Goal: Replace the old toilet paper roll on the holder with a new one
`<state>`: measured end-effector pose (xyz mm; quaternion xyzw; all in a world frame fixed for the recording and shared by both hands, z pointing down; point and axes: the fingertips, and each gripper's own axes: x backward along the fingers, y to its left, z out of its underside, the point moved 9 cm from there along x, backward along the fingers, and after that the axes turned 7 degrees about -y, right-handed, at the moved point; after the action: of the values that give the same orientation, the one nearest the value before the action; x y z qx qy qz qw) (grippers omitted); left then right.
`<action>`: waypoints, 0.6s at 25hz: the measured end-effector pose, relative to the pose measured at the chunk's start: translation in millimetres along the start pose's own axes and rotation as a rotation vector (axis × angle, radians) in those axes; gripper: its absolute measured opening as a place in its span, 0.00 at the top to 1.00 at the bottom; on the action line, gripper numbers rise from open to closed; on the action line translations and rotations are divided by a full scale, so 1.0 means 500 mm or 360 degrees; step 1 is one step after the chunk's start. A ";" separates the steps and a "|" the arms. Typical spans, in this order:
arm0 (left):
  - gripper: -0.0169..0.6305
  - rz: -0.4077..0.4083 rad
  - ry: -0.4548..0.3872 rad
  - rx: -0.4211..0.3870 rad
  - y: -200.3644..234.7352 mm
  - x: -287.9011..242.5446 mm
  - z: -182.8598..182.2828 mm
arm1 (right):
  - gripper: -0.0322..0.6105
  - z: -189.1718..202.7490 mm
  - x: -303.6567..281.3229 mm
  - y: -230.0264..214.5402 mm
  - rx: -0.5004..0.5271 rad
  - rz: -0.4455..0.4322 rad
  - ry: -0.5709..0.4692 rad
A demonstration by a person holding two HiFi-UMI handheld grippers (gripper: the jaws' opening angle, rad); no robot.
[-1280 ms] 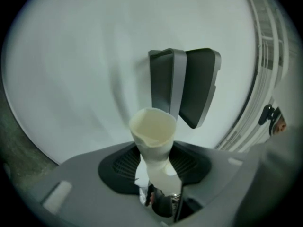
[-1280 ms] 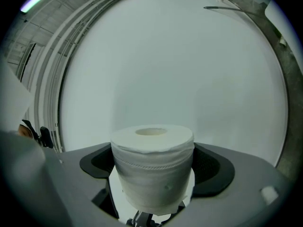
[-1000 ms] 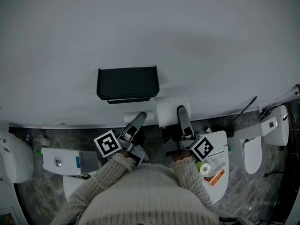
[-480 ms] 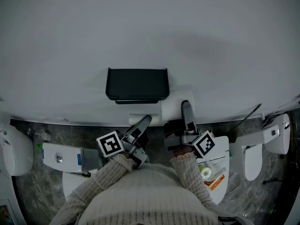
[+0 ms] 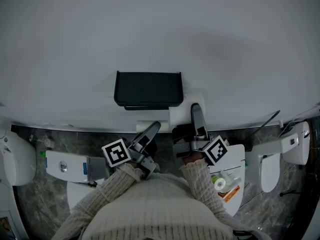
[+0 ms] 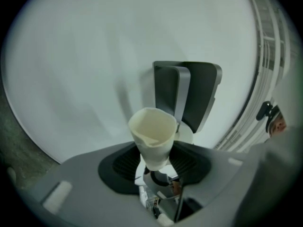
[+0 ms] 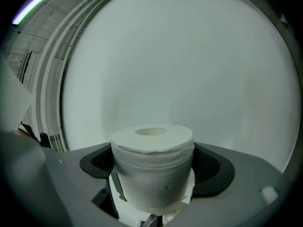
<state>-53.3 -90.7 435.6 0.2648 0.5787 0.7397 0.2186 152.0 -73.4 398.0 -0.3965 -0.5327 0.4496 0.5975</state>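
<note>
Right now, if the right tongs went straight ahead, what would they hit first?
Probably the white wall, just right of the black holder; the new roll they grip would touch first.

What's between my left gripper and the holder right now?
The empty tube, pinched in the left gripper, stands right in front of the black holder; nothing else lies between them. The left gripper view shows it.

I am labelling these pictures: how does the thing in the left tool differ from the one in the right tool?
The cardboard tube in the left tool is bare and thin; the toilet paper roll in the right tool is thick with white paper. The tube's end is an open mouth; the roll's end shows only a small core hole. Both are clamped between jaws.
</note>
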 end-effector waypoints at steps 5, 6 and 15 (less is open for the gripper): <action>0.69 -0.0010 -0.0054 -0.0009 -0.001 0.014 -0.012 | 0.20 0.021 -0.007 0.001 -0.0022 -0.0013 0.0047; 0.69 -0.0014 -0.0060 -0.0011 0.000 0.017 -0.013 | 0.20 0.025 -0.008 0.000 -0.0027 -0.0017 0.0056; 0.69 -0.0072 -0.0139 -0.0024 0.007 0.056 -0.025 | 0.20 0.063 -0.016 -0.004 -0.0079 -0.0036 0.0118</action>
<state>-83.1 -83.1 440.7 0.2820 0.5688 0.7267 0.2624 120.8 -81.7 401.6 -0.4216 -0.5256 0.4145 0.6117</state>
